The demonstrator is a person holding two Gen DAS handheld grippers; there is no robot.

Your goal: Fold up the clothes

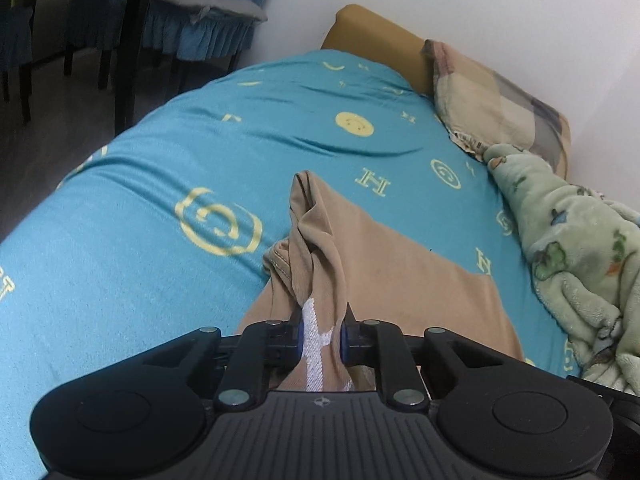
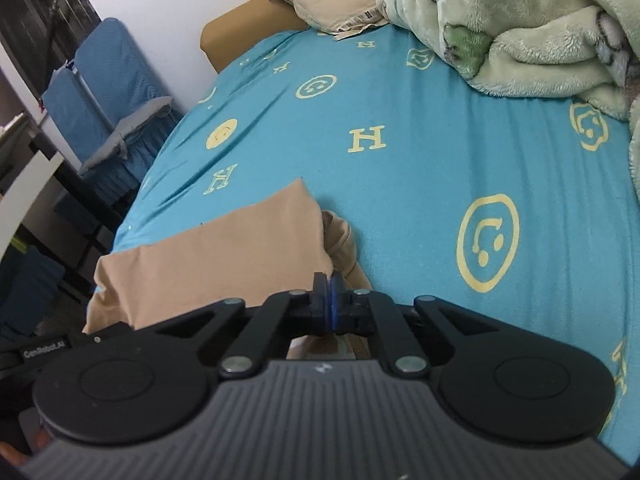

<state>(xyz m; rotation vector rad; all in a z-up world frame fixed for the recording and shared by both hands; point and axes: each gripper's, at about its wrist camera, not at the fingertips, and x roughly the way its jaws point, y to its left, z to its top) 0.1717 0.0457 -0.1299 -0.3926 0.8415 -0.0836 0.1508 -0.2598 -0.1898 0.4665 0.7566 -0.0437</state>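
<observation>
two grippers, left gripper and right gripper, each clamped on one tan garment

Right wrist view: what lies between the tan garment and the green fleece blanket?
Only bare teal bedsheet with yellow prints lies between the tan garment and the green fleece blanket.

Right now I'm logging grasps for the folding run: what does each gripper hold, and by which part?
Both hold the tan garment. The left gripper pinches a bunched fold beside its white embroidery; the right gripper is shut on its edge.
</observation>
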